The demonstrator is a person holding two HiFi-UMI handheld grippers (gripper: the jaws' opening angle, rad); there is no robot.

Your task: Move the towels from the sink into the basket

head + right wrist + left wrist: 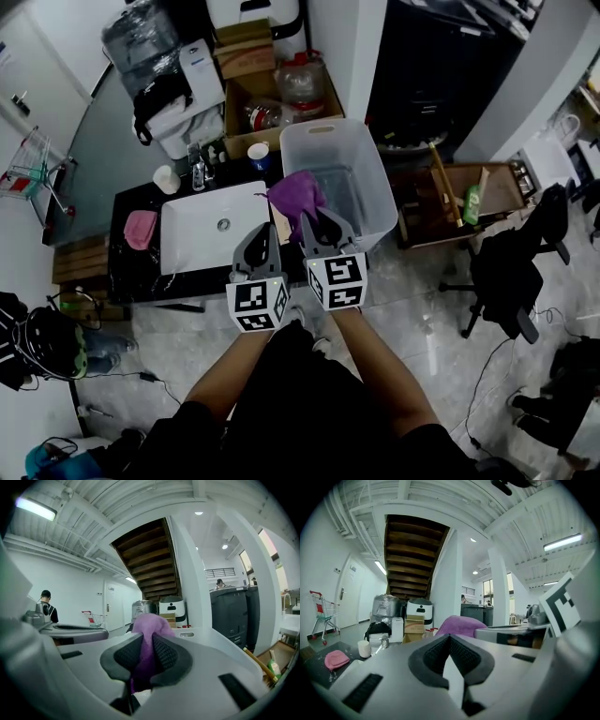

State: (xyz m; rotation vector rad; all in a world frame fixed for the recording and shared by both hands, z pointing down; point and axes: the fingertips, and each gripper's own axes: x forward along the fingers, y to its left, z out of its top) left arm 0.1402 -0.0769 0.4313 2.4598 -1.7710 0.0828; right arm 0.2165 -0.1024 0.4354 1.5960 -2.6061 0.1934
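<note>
Pink towel [141, 230] lies on the dark counter [127, 274], left of the white sink [192, 248] — its basin looks empty. Left gripper [265, 232] is closed on nothing. Right gripper [317, 220] pinches the purple towel [298, 194] at the basket [370, 173] rim — not yet dropped in.

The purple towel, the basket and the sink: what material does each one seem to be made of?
The purple towel looks like soft matte fabric, perhaps terry or microfibre: it hangs in limp folds. The basket looks like smooth translucent plastic: its walls are pale and let light through. The sink is glossy white, ceramic or enamel; the look leaves that open.
</note>
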